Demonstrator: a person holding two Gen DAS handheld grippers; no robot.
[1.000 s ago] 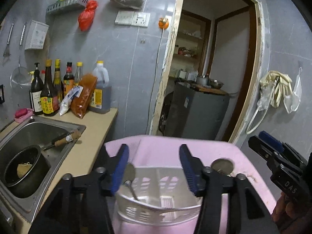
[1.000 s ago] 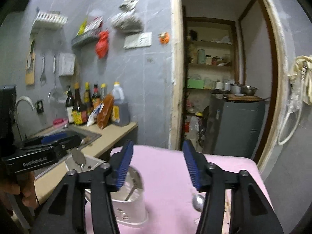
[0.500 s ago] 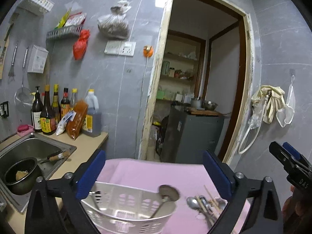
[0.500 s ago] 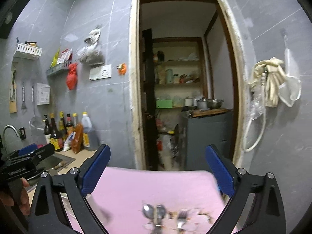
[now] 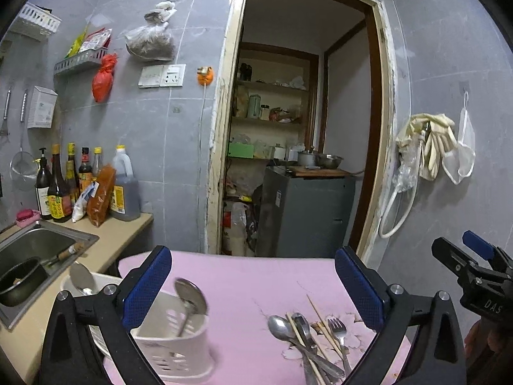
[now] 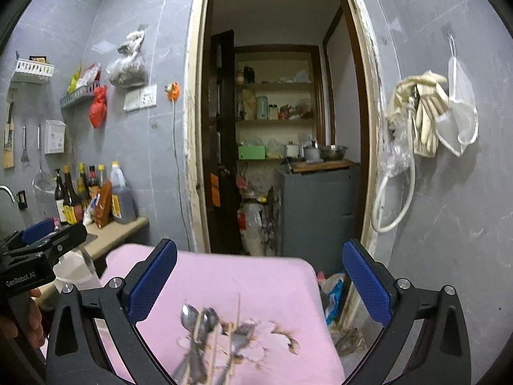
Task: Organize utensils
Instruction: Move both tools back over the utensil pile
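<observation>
A white slotted utensil holder stands at the left of the pink table, with a metal spoon upright in it and another spoon behind. A pile of loose spoons, a fork and chopsticks lies on the table to its right; it also shows in the right wrist view. My left gripper is open wide and empty, above the table between holder and pile. My right gripper is open wide and empty above the pile.
A counter with a sink holding a dark pot lies left of the table. Bottles stand by the wall. An open doorway with a grey cabinet is behind. The table's right edge drops to floor clutter.
Both grippers have opened wide and lifted back from the holder. The spoon pile has come into view. The right gripper has swung right, over the pile.
</observation>
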